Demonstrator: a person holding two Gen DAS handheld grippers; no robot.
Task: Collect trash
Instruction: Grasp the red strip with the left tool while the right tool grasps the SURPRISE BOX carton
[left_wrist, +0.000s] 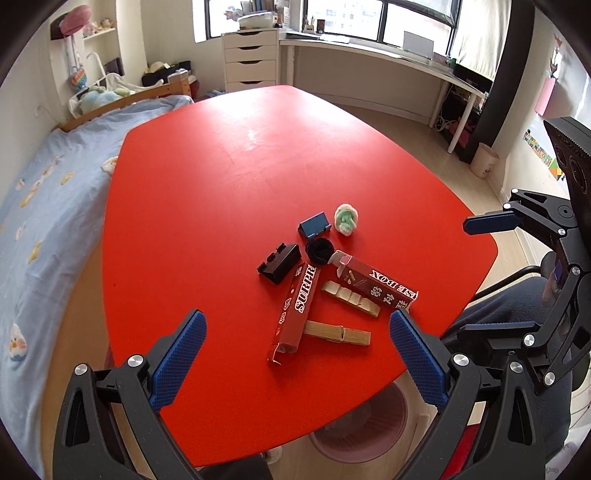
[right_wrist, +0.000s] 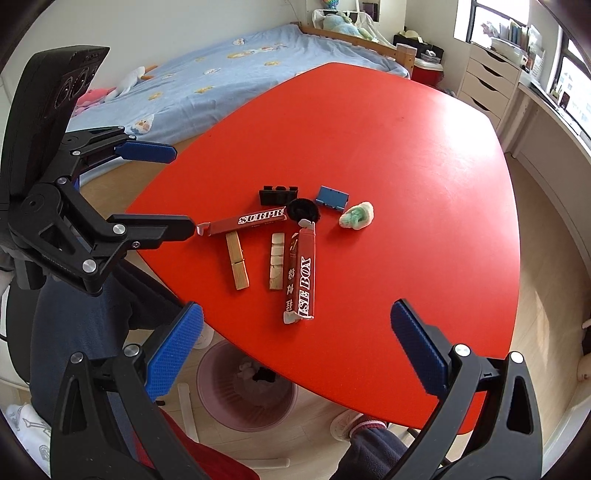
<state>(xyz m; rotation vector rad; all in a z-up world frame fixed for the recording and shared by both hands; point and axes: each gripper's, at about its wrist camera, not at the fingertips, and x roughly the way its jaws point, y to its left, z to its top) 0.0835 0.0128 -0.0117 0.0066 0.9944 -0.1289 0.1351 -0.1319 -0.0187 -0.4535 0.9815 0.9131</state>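
On the red table lies a small heap: two dark red "SURPRISE BOX" cartons, a crumpled white-green tissue and a black fuzzy ring. My left gripper hovers open just short of the nearer carton, nothing between its blue pads. In the right wrist view the same cartons and tissue lie ahead of my open, empty right gripper. The left gripper shows at the table's left edge. The right gripper shows at the right.
A wooden clothespin, a wooden strip with white pieces, a blue holder and a black plastic block lie in the heap. A pink bin holding scraps stands on the floor under the table's near edge. A bed lies beyond the table.
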